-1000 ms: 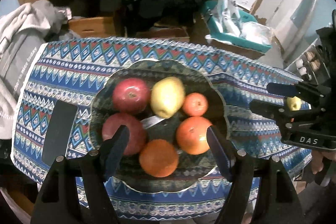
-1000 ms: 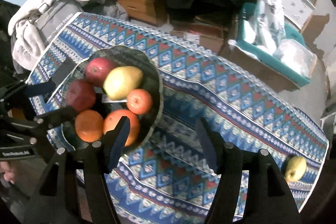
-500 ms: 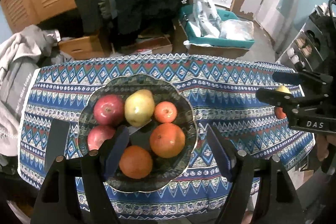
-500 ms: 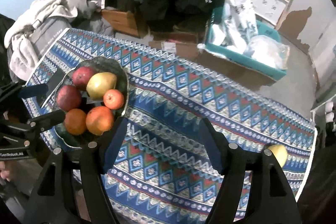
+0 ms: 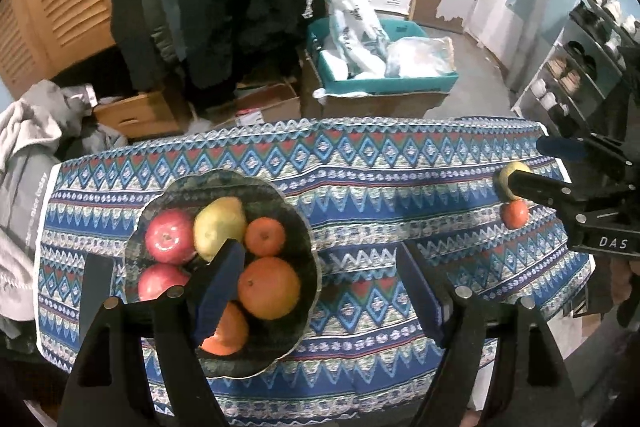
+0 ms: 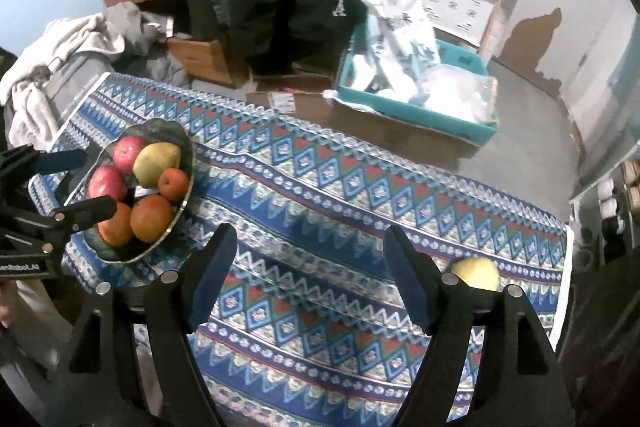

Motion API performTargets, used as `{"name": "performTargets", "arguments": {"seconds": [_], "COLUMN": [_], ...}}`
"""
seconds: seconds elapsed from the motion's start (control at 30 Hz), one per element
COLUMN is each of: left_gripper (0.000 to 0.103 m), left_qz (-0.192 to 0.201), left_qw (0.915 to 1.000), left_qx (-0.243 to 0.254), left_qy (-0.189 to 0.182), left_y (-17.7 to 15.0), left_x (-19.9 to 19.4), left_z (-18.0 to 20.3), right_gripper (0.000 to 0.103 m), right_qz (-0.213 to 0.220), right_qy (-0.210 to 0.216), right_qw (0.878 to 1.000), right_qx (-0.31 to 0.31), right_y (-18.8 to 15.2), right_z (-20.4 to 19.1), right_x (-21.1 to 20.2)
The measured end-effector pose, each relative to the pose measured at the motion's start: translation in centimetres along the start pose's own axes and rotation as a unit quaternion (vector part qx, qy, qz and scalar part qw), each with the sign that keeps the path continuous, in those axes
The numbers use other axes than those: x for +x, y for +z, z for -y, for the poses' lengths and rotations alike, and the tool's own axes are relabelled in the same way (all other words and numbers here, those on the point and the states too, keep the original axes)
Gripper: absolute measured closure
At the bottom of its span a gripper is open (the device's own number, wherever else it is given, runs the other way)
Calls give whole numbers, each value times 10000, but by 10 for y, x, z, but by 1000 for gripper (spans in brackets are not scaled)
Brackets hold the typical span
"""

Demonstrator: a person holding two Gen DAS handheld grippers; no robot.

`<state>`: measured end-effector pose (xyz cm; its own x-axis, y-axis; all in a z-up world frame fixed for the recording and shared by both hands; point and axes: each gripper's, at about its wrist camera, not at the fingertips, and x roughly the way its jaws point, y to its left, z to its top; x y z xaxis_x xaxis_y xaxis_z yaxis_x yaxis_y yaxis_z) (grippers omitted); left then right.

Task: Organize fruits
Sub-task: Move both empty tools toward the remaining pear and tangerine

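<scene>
Both tools, left tool [image 5: 320,287] and right tool [image 6: 308,279], hang empty above the tablecloth [image 6: 320,195], jaws opening.

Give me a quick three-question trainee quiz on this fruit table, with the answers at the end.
1. True or false: the bowl holds six fruits.
2. Which fruits lie loose on the tablecloth? A) yellow apple and small orange B) two red apples C) none
3. Fill in: between the right gripper fingers there is ____.

Key: 1 true; 2 A; 3 nothing, and its jaws are opening.
</scene>
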<state>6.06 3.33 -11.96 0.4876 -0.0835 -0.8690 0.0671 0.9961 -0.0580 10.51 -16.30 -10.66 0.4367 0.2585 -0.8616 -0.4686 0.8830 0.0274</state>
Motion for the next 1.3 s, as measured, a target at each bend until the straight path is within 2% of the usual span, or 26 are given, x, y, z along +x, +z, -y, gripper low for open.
{"name": "performTargets", "arguments": {"seconds": [0.37,0.73,1.0,1.3], "left_gripper": [22,22,22,22], "left_qz": [-19,-147,-261,-375], "left_qw": [9992,9979,9967,9955], "left_qx": [392,620,747,862], "left_qy": [-18,-97,-154,-141], "left_y": [11,19,29,41], "left_x": [4,24,48,87], "left_z": [45,83,102,111], "right_gripper": [25,25,25,25], "right_qz": [5,-63,-385,-818], "right_qy": [-204,-351,-552,-546], "right_qw": [9994,9965,9917,9838], "right_qx": [289,762,1098,1502], "right_y": [-21,-37,-47,-59], "right_z": [46,101,139,185], "right_x": [-6,-3,24,74]}}
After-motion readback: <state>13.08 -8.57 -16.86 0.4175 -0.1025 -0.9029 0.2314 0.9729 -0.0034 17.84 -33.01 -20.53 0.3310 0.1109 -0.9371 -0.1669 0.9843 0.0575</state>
